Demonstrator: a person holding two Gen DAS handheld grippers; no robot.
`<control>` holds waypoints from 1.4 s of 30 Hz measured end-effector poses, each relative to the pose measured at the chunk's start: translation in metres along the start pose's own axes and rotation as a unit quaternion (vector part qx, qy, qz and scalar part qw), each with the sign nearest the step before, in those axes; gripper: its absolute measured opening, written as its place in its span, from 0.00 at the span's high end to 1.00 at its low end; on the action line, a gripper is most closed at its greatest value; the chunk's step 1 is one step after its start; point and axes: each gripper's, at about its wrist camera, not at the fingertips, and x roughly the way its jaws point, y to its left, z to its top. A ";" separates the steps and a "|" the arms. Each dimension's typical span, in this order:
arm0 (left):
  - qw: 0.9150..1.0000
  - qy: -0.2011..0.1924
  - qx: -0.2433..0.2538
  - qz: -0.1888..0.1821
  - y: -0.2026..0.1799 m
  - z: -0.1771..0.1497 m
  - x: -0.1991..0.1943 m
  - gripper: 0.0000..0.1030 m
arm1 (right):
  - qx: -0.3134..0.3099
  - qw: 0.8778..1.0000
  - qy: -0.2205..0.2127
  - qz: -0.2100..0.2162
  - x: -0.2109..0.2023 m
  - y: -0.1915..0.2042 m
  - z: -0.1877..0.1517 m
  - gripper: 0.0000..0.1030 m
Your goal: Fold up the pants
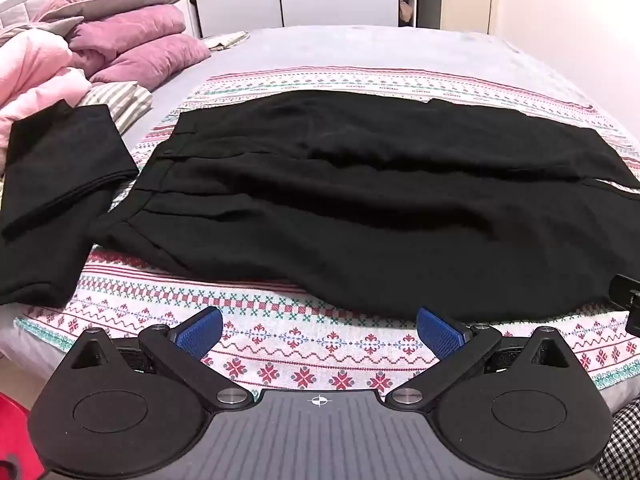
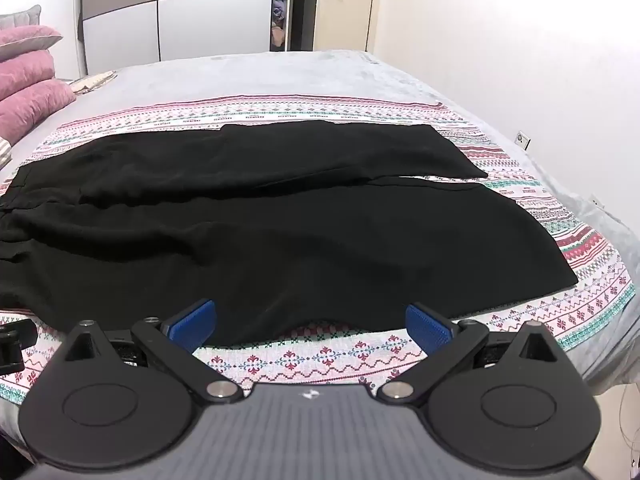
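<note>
Pants (image 1: 360,208) lie spread flat on the patterned blanket (image 1: 304,364), waistband toward the pink pillows (image 1: 136,40), both legs running away from them, side by side with a thin gap near the hems. My left gripper (image 1: 319,334) hangs over the blanket just short of the pants' near edge, fingers (image 1: 200,330) wide apart and empty. My right gripper (image 2: 310,328) sits over that same edge further from the pillows, fingers (image 2: 428,330) equally spread, holding nothing. My worry: this fabric looks thin and slippery, so I could pinch the blanket along with it, or catch only the top layer and drag the leg crooked. The second black garment (image 1: 60,184) beside the waistband could snag too.
</note>
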 end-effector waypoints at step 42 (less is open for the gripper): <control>1.000 -0.012 0.005 0.000 0.004 0.000 -0.004 0.00 | -0.017 1.000 -0.001 0.016 -0.006 0.003 0.003 0.00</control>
